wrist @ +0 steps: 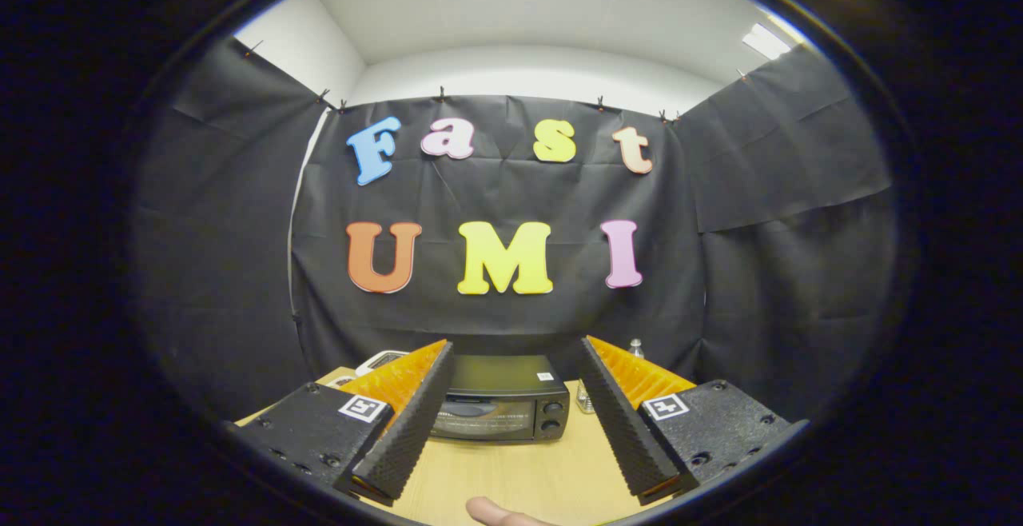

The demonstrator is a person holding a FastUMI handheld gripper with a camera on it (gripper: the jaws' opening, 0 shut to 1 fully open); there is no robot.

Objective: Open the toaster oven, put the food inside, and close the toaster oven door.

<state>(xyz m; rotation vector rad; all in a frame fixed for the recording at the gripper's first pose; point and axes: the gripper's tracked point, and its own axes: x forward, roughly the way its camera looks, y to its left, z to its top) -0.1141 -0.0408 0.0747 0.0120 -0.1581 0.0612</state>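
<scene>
A: Start closest in. What's nearest?

B: A fingertip of a person's hand (499, 514) pokes in over the near edge of the light wooden tabletop (519, 474). Just above it, the two-finger gripper (511, 474) hangs with its ridged fingers (400, 442) spread wide apart, and only bare wood lies between them. It grips nothing.

A: And the oven?

B: The small black toaster oven with a glass door and two round knobs down its right side (499, 408) stands farther back on the tabletop, beyond the fingertips and roughly centred between them. Its door looks upright and flush with the front, so I judge it closed.

A: Any food?

B: I can't pick any out. The glass is too dark and small to tell whether something sits inside. A white object (382, 360) peeks out behind the left finger near the far left corner, too hidden to name. A clear plastic bottle with a pale cap (635, 348) stands past the right finger toward the far right edge.

A: So how far along is it?

B: It reads two ways. A shut door with free fingers fits a stage where the door is yet to be opened and the food loaded, and equally one where the food is already inside behind a door shut again. What's in the oven would settle it, and that I can't see.
</scene>
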